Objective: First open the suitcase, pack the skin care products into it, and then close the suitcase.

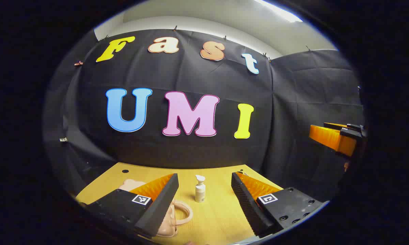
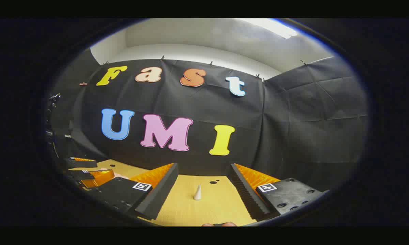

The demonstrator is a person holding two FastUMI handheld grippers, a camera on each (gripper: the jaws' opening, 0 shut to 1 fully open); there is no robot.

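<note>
In the left gripper view a small white pump bottle point(image 1: 200, 189) stands upright on the wooden table point(image 1: 221, 211), ahead of my left gripper point(image 1: 204, 177), which is open and holds nothing. A pale pink suitcase point(image 1: 173, 221) with a loop handle lies low on the left, partly hidden behind the left finger. I cannot tell whether its lid is open. In the right gripper view my right gripper point(image 2: 203, 166) is open and empty above the table. A small white cone-shaped item point(image 2: 197, 193) stands ahead between its fingers.
The right gripper's orange and black fingers point(image 1: 333, 137) show at the right edge of the left gripper view. The left gripper point(image 2: 88, 172) shows at far left in the right gripper view. Black cloth walls close the table's back and right. Small dark holes point(image 2: 213, 182) mark the tabletop.
</note>
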